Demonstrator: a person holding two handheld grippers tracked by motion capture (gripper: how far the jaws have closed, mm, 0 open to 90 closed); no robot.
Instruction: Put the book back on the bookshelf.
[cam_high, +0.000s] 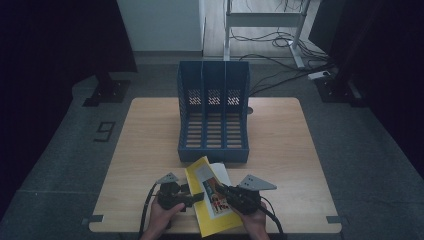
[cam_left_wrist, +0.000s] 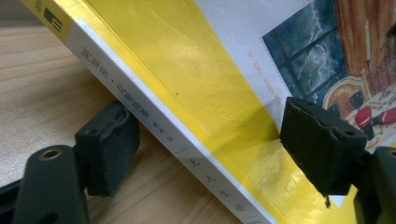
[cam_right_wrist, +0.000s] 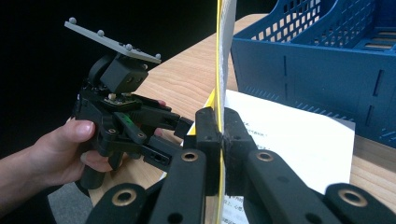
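A yellow book (cam_high: 198, 176) with a picture on its cover is held just above the table's near edge, in front of the blue file rack (cam_high: 214, 152). My right gripper (cam_high: 220, 189) is shut on the book's open edge; in the right gripper view both pads (cam_right_wrist: 208, 133) pinch the cover and pages (cam_right_wrist: 220, 56), seen edge-on. My left gripper (cam_high: 196, 197) is at the spine side. In the left gripper view its jaws stand wide around the tilted book (cam_left_wrist: 187, 84), one pad (cam_left_wrist: 109, 149) under the spine and the other (cam_left_wrist: 322, 144) over the cover. The left gripper (cam_right_wrist: 175, 135) also appears beyond the book.
The file rack (cam_right_wrist: 303, 70) has three empty slots facing me and stands mid-table. A white sheet (cam_right_wrist: 289, 140) lies on the wooden table (cam_high: 150, 140) between rack and book. Cables and a desk frame (cam_high: 260, 20) sit on the floor beyond.
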